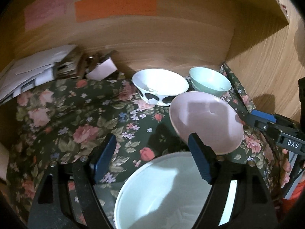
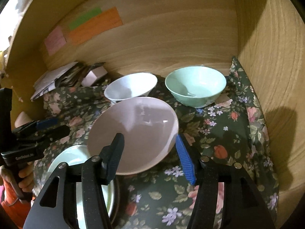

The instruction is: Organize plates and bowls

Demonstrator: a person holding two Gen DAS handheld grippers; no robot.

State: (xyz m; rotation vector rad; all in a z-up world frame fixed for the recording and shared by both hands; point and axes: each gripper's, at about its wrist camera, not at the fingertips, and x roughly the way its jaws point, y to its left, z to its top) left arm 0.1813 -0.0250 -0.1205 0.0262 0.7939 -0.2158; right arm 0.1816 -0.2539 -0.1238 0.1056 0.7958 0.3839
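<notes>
Crockery sits unsorted on a floral cloth (image 2: 219,137) inside a wooden alcove, and the job looks barely begun: nothing shows stacked or nested. At the back stand two bowls side by side, apart from each other, a white bowl (image 2: 131,87) with black markings on its outside and a mint bowl (image 2: 194,85) nearer the right-hand wall. Both look empty, as far as the glare lets an onlooker tell. In front of them a pink plate (image 2: 133,131) is tilted, its near rim overlapping a pale plate (image 2: 66,158) that lies flat at the front edge; whether the two touch cannot be told. Neither plate carries anything. The right gripper (image 2: 148,152) is spread wide, its left finger lying over the pink plate's near rim and its blue pad (image 2: 185,160) just off the plate's right edge, so it seems poised around the plate rather than clamped on it. The left gripper (image 1: 152,160) also gapes, hovering above the pale plate (image 1: 164,190) and holding nothing, one finger crossing the pink plate (image 1: 205,122) in that view. What remains, by the look of it, is everything: pairing plate with plate and bowl with bowl. Papers (image 2: 55,78) and small boxes clutter the back left corner, clear of the dishes, beneath coloured notes (image 2: 95,24) stuck on the rear panel.
</notes>
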